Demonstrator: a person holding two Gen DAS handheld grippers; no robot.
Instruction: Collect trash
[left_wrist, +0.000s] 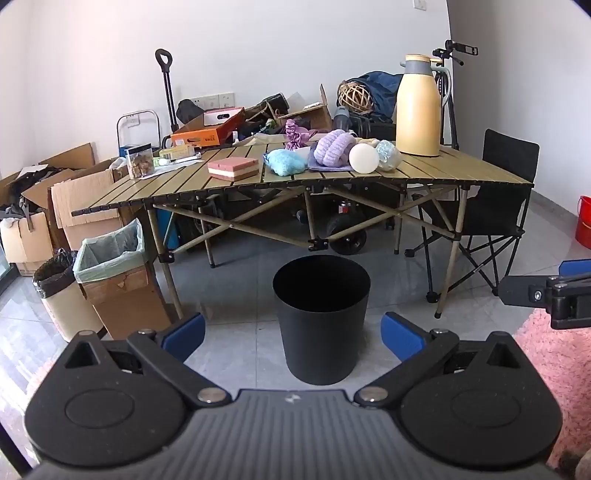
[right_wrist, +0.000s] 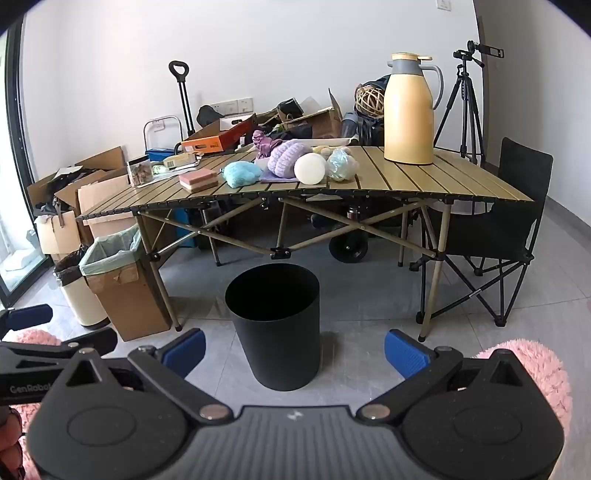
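A black bin (left_wrist: 320, 317) (right_wrist: 275, 325) stands open-topped on the grey floor in front of a folding slatted table (left_wrist: 443, 173) (right_wrist: 424, 181). Its inside is too dark to see. On the table lie a pink-and-cream box (left_wrist: 232, 168), a blue fluffy lump (left_wrist: 286, 161), a purple fluffy item (left_wrist: 334, 149), a white ball (left_wrist: 364, 158) and a crumpled clear wrapper (left_wrist: 388, 155). My left gripper (left_wrist: 293, 332) is open and empty, its blue pads either side of the bin, short of it. My right gripper (right_wrist: 294, 350) is likewise open and empty, beside the left gripper (right_wrist: 62, 328).
A tall yellow thermos (left_wrist: 417, 107) stands at the table's right end, with a black folding chair (left_wrist: 498, 206) beside it. Left of the table are a lined cardboard bin (left_wrist: 114, 266), a round bin (left_wrist: 62, 295) and open cartons (left_wrist: 55, 192). A pink fluffy rug (left_wrist: 554, 369) lies near right.
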